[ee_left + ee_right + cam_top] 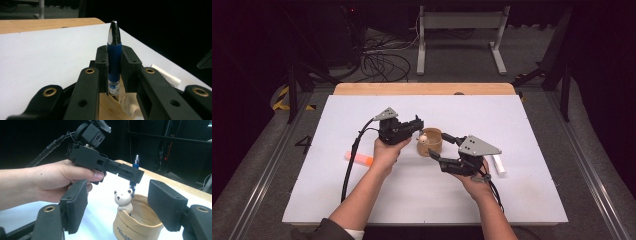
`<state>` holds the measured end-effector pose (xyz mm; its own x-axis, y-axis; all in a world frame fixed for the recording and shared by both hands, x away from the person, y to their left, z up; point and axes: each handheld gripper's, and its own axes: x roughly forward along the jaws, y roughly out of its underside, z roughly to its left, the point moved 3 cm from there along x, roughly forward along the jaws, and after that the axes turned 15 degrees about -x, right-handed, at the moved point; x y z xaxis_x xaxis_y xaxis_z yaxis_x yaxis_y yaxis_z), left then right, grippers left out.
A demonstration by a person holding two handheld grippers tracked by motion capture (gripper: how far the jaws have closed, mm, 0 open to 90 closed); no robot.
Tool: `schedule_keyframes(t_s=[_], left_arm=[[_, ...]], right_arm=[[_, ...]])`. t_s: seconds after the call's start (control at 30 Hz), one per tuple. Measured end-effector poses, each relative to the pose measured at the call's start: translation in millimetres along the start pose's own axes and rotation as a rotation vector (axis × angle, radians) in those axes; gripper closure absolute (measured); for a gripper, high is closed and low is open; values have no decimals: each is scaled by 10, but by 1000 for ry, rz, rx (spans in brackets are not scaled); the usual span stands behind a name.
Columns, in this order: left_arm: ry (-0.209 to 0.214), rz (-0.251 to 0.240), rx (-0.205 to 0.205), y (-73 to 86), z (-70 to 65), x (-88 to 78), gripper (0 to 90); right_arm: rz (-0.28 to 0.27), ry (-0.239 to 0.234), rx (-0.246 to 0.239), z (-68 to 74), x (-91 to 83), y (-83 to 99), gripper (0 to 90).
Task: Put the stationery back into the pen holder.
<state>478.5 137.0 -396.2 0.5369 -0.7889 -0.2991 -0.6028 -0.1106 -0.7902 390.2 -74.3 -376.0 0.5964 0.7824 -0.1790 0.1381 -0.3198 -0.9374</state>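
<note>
On a white table top (422,195) over a wooden board, with grey carpet, cables and a metal stand in the dark room behind, we work with two grippers. Our left gripper (114,65) pinches a blue pen (114,56) upright between its nearly closed jaws, above a tan cup (136,223) bearing a small bear figure (123,199). Our right gripper (117,206) stands half open around the cup, not touching it. Print on the pen and cup is unreadable.
</note>
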Motion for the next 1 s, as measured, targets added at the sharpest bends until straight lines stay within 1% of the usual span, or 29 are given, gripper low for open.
schedule_keyframes(t_s=[0.03,0.07,0.13,0.2,0.27,0.3,0.47,0.53,0.6,0.63,0.7,0.77,0.8,0.83,0.87,0.93,1.0], left_arm=[[-19,5,13,5,2,0,744],[-29,13,25,13,5,0,730],[-38,18,34,25,14,-6,702],[-42,15,32,28,26,-18,670],[-46,3,23,27,37,-42,612],[-45,2,20,27,41,-58,598],[-56,-11,35,30,62,-155,518],[-72,-9,58,37,64,-208,491],[-93,9,94,44,59,-267,440],[-96,13,104,49,52,-286,415],[-113,13,136,63,30,-352,371],[-118,18,141,75,14,-407,329],[-122,15,155,78,11,-442,304],[-120,17,155,85,1,-461,280],[-121,13,167,91,-9,-496,266],[-117,11,174,108,-32,-549,246],[-119,10,191,116,-52,-602,225]], right_arm=[[-2,-1,0,0,1,0,332],[-1,-2,0,1,1,0,331],[0,-1,-1,1,3,1,332],[-1,-2,-1,2,5,1,331],[-1,-3,-3,6,9,1,332],[0,-4,-3,9,10,1,331],[6,-4,-3,18,17,3,331],[7,-7,-6,27,24,2,331],[8,-8,-8,34,31,2,331],[11,-9,-9,41,37,2,330],[14,-12,-11,55,51,2,330],[14,-18,-14,69,65,3,328],[17,-19,-14,77,71,1,328],[18,-23,-17,84,78,0,328],[20,-22,-18,87,81,-1,326],[18,-20,-21,94,83,-10,323],[14,-17,-20,90,82,-11,319]])
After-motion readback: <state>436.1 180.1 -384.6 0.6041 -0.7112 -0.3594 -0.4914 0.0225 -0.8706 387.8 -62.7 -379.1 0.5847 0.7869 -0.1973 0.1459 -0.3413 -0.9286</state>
